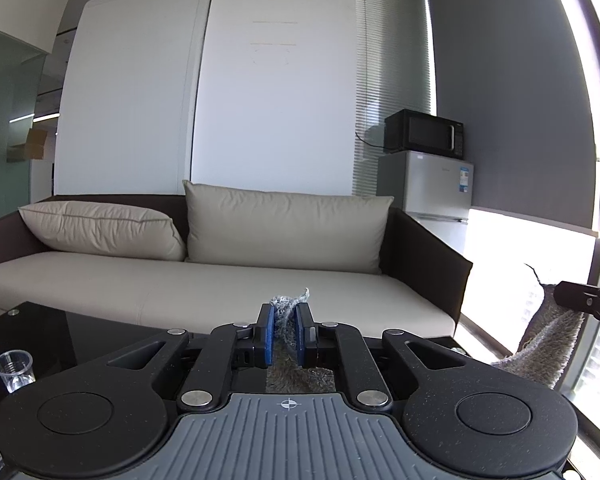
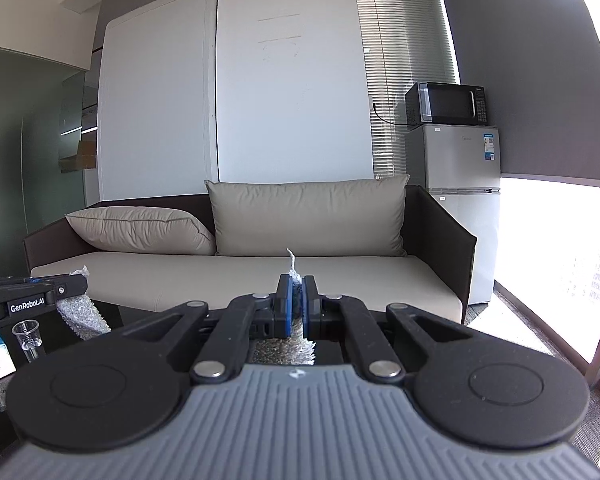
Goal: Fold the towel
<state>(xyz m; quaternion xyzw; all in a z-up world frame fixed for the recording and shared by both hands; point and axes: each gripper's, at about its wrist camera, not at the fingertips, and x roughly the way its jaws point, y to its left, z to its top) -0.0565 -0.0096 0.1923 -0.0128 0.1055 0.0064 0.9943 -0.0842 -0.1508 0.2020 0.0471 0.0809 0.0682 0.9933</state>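
1. Towel [image 1: 288, 320]: grey, fluffy, lifted off the table and held in the air by two corners, one in each gripper. Most of the cloth hangs below both cameras, out of sight.
2. Left gripper [image 1: 287, 330]: clenched on a towel corner; a tuft pokes up past the blue pads [image 1: 269, 334], and pile shows below between the fingers.
3. Right gripper [image 2: 296, 306]: likewise clamped on a corner; a thin wisp stands up above the pads [image 2: 285, 306], with more pile under them.
4. Cross-check: the right wrist view shows the left gripper at far left with towel drooping from it; the left wrist view shows the right gripper at far right with towel hanging from it. The two are well apart, so the top edge looks stretched between them.
5. Surroundings: dark table [image 1: 80, 332] near and low, clear cup [image 1: 14, 368] on its left part; sofa [image 1: 220, 280] beyond; fridge [image 2: 456, 184] with microwave [image 2: 444, 104] on top at far right.
6. Step in hand, as I judge it: towel raised and spread, before the first fold. How the lower edge lies cannot be seen.
7. Next move calls for keeping both grips firm, lowering together so the hanging part lands flat on the table, then carrying the held edge over to meet the opposite edge. Mind the cup on the left.
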